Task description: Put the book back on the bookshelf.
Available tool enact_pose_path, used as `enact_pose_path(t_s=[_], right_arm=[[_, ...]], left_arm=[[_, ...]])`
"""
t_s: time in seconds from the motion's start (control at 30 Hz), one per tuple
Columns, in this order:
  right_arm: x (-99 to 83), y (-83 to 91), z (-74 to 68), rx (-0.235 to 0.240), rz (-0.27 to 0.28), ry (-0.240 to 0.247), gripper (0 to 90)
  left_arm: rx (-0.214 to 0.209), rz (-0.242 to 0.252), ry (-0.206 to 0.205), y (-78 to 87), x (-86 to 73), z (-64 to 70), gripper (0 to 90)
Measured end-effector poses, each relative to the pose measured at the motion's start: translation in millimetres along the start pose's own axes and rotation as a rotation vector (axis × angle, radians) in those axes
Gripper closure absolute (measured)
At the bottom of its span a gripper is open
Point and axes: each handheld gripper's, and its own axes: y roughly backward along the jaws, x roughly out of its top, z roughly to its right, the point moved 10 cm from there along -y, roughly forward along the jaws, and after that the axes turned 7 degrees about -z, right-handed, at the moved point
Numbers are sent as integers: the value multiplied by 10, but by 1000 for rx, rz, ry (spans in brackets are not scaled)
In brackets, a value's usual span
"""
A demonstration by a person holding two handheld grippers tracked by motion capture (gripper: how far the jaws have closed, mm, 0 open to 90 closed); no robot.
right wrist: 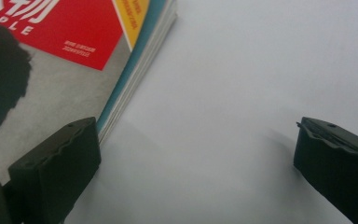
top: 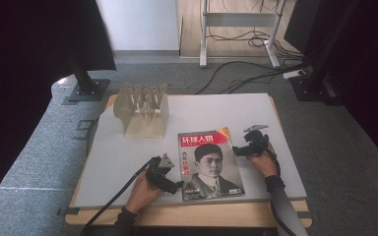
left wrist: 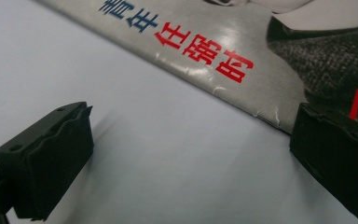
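Jaws of both the left gripper (top: 177, 186) and right gripper (top: 236, 150) stood released, flanking the magazine (top: 209, 164) edges, apparently to pinch it.

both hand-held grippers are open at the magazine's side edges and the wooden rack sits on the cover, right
Not quite. The wooden rack stands on the white board, apart from the magazine, as the high view shows. The left hand-held gripper and right hand-held gripper are open at its side edges.

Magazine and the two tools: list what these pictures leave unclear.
- Magazine: small cover print is too small in the high view; both gripper views cut the cover off at their edges.
- Left tool: its tip overlaps the dark cover, so touching or not is unclear.
- Wooden rack: slot contents too small to tell.
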Motion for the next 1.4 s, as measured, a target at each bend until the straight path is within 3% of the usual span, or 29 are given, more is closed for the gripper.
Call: enact_pose_path(t_s=[0.33, 0.4, 0.43, 0.6, 0.67, 0.87, 1.0, 1.4], right_arm=[[186, -131, 4, -12, -4, -12, 0], [185, -123, -3, 2, -1, -7, 39], [169, -85, -31, 19, 4, -3, 77], [163, -11, -82, 31, 11, 13, 91], [197, 83, -174, 69, 37, 13, 91], [230, 152, -454, 148, 35, 83, 106], [246, 89, -560, 182, 27, 90, 132], [384, -134, -625, 219, 46, 20, 219]], left_arm=[[-26, 1, -23, -34, 54, 150, 0], [-43, -2, -30, -24, 53, 121, 0], [-19, -10, -14, -16, 50, 36, 0], [36, 8, 46, -46, 92, -201, 0], [44, 9, 73, -64, 117, -248, 0], [45, 0, 68, -92, 142, -258, 0], [45, 0, 68, -93, 141, -258, 0], [45, -1, 68, -96, 140, -259, 0]])
